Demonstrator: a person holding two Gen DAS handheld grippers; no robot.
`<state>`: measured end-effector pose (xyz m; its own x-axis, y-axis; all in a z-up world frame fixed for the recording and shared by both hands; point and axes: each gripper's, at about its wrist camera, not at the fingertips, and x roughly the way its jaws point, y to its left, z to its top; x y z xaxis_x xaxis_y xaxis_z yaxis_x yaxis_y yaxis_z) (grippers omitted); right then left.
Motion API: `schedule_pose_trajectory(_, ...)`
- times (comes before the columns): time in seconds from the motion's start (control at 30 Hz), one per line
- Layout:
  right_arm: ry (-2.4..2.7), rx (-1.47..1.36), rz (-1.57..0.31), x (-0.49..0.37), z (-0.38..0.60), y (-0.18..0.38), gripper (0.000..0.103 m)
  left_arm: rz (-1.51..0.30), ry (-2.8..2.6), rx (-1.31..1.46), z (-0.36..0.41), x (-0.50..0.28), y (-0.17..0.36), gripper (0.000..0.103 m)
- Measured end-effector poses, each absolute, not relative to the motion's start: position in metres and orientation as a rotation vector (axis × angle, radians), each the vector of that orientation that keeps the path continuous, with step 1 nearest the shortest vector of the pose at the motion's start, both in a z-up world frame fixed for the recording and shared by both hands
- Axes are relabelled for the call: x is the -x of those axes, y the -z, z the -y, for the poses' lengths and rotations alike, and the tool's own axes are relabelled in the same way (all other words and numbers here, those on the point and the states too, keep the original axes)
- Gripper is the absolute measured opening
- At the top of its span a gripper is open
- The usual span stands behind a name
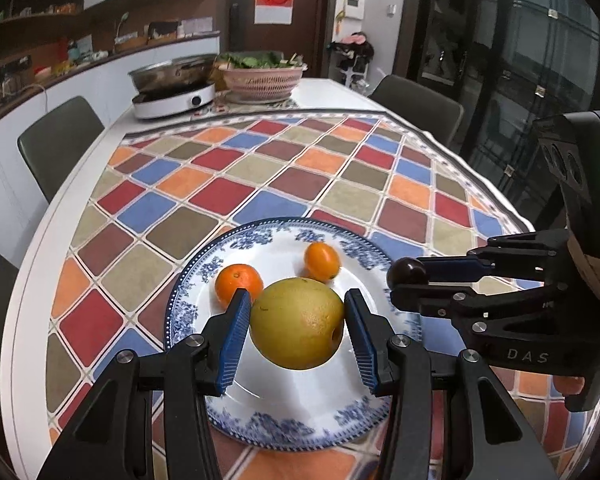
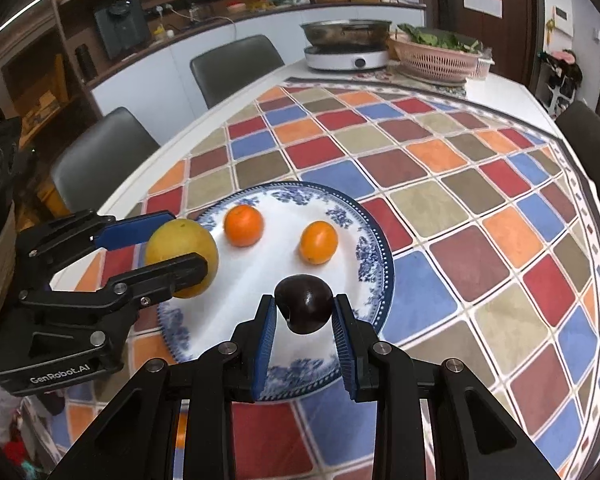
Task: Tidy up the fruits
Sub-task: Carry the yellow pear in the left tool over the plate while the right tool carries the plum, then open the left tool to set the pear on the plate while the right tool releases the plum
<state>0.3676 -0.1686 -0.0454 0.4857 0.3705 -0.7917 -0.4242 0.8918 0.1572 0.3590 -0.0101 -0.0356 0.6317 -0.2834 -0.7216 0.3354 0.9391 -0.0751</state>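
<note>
Fruits ride between both sets of jaws above the plate (image 1: 188,304): your left gripper (image 1: 298,322) clamps the pomelo (image 1: 296,322), right gripper (image 2: 304,312) the plum (image 2: 305,308). Lower each onto bare white, clear of both oranges (image 2: 243,225).

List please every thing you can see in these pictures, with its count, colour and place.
Plate: one, white and blue, on the tablecloth.
Oranges: two, orange, on the plate.
Yellow fruit: one, yellow-green, in the left gripper above the plate.
Dark fruit: one, dark purple, in the right gripper.
Tablecloth: one, chequered, on the white table.
Cooker with pan: one, white and steel, far end.
Basket of greens: one, pink, beside the cooker.
Chairs: grey, around the table.
Left gripper: black, blue pads.
Right gripper: same.
</note>
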Motion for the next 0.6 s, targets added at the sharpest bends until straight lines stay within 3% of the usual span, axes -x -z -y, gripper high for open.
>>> schedule_pose_trajectory(0.6,-0.456,0.08,-1.056,-0.411,0.155,0.085,0.03,-0.911,0.307,-0.058,0.005,-0.394,0.065,0.048)
